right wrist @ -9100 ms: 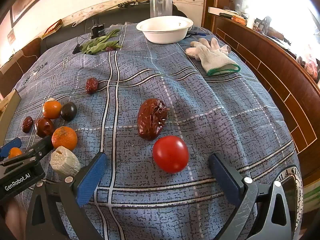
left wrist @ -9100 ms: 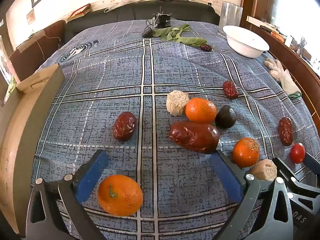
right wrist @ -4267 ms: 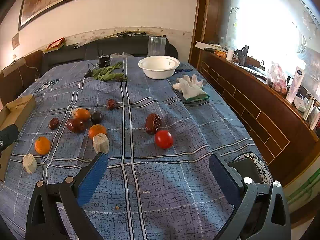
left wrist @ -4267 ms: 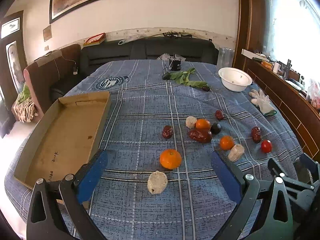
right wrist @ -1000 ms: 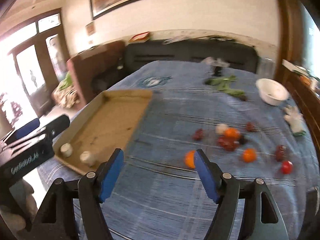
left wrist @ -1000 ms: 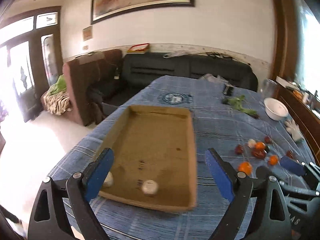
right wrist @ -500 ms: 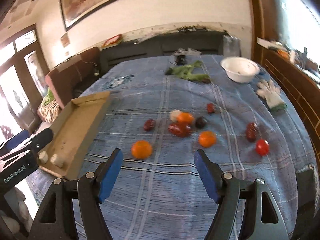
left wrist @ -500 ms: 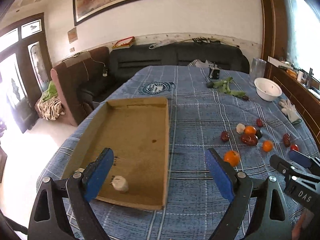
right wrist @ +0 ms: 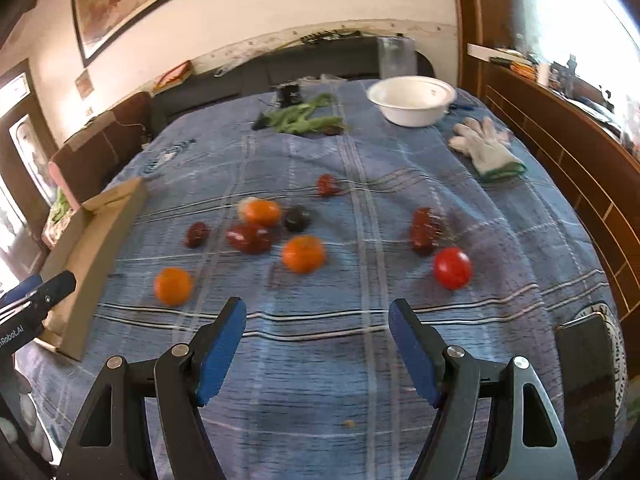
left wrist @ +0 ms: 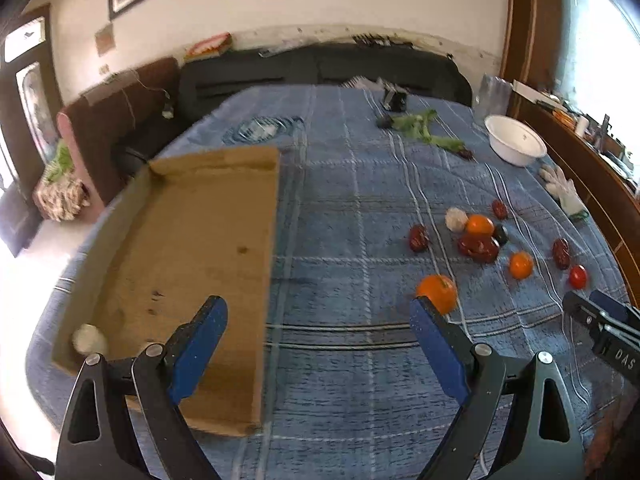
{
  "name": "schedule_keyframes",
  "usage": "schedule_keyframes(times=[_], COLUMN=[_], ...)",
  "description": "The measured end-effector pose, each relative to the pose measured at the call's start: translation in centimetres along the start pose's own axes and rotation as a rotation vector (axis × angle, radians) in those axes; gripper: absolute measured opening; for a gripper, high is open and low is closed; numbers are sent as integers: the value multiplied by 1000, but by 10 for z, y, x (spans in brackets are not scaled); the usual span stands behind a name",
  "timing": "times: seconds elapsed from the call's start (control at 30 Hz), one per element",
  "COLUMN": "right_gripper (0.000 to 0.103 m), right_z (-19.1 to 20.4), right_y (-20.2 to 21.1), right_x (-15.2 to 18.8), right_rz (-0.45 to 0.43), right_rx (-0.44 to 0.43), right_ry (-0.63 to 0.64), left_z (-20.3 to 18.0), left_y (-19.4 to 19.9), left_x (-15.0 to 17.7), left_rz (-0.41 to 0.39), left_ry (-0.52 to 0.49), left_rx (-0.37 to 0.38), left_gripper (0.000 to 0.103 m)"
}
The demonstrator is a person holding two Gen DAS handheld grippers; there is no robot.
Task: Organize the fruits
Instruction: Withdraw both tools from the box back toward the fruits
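Observation:
A shallow cardboard box (left wrist: 192,240) lies at the left of the blue checked cloth, with one pale round piece (left wrist: 89,338) in its near corner. Loose fruit lies to the right: a near orange (left wrist: 437,293), a second orange (left wrist: 521,265), a third orange (left wrist: 479,225), a big dark red date (left wrist: 478,246) and a red tomato (left wrist: 577,276). My left gripper (left wrist: 318,342) is open and empty above the box's right edge. My right gripper (right wrist: 318,346) is open and empty, short of the orange (right wrist: 303,254) and the tomato (right wrist: 452,268).
A white bowl (right wrist: 412,100), a white glove (right wrist: 486,148) and green leaves (right wrist: 300,118) lie at the far end. A wooden ledge (right wrist: 568,136) runs along the right. A dark flat thing (right wrist: 588,376) lies at the near right corner. A sofa (left wrist: 320,68) stands behind.
Both grippers have swung right, from the box toward the loose fruit, and moved closer to the cloth. Both stay open and empty.

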State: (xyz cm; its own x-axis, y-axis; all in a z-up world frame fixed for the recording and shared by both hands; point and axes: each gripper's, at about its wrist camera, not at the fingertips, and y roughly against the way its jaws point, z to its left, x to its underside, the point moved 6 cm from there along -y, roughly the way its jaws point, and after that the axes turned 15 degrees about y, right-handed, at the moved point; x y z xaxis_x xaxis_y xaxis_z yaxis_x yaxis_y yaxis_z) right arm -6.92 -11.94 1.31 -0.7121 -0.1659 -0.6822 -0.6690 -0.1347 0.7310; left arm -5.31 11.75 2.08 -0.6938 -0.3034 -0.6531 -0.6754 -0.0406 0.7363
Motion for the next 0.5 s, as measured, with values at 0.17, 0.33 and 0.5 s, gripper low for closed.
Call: schedule_keyframes(times=[0.17,0.33,0.5], right_gripper=[78,78,78], right_z=[-26,-50,-64], right_y=[-3,-4,-9], right_x=[4,10,11], right_rz=[22,45,63], right_rx=[19,49,37], right_ry=[-42,-74,-103], left_z=[-21,-34,-44], left_y=[-19,-34,-51], left_x=[11,15,16], left_rz=[66,113,163], left_ry=[-30,-39,-28], left_rx=[55,94,134], left_gripper=[92,92,92])
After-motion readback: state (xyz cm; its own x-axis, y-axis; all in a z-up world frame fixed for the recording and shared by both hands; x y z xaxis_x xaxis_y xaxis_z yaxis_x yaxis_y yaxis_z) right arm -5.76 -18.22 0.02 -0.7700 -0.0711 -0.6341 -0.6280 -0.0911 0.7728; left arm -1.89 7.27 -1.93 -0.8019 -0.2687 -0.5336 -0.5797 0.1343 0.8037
